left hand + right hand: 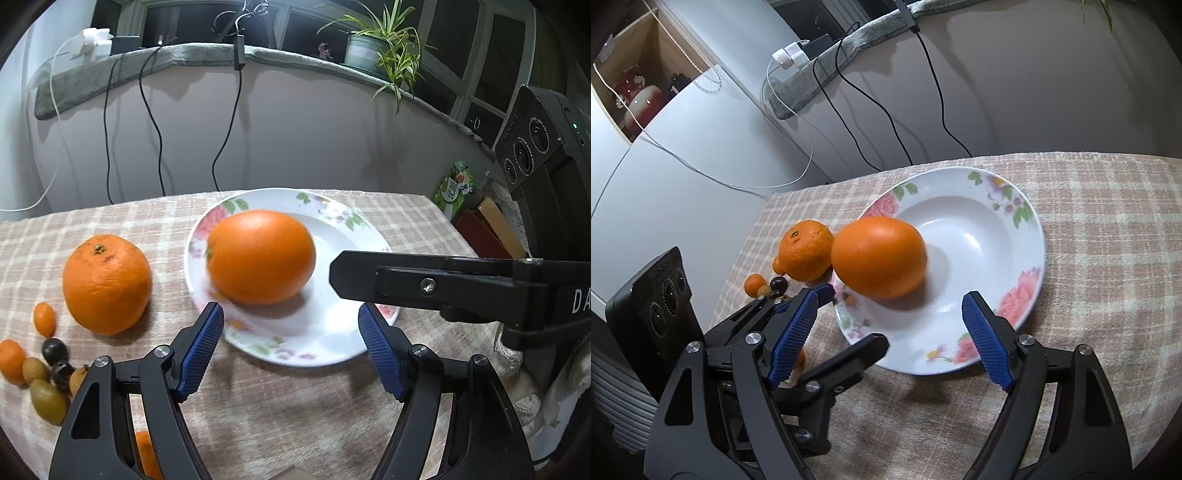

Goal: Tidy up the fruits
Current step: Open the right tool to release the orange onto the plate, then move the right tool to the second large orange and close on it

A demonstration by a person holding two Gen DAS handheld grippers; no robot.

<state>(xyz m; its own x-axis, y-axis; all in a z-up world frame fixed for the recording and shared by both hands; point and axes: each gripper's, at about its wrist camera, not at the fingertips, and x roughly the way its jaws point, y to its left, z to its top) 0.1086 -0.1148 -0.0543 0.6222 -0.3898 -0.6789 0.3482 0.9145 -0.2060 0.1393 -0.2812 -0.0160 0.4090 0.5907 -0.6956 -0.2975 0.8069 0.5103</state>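
Observation:
A large smooth orange (pixel 260 256) (pixel 879 256) rests in the left part of a white flowered plate (pixel 343 343) (pixel 997 229), its outline slightly blurred. My left gripper (pixel 290 308) is open, its blue pads just short of the orange's near side. My right gripper (pixel 891 295) is open too and faces the same orange from the plate's near rim. Its black finger (pixel 388 277) reaches in from the right, close to the orange. A rough-skinned orange (pixel 107 284) (pixel 805 249) sits on the checked cloth left of the plate. Beside it lie several small fruits (pixel 44 369) (pixel 764 286).
The left gripper's fingers (pixel 849 358) lie close under the right gripper's left pad. Cables (pixel 159 140) hang down the wall behind the table. A potted plant (pixel 369 48) stands on the sill. Boxes (pixel 480 229) sit past the table's right edge (pixel 443 218).

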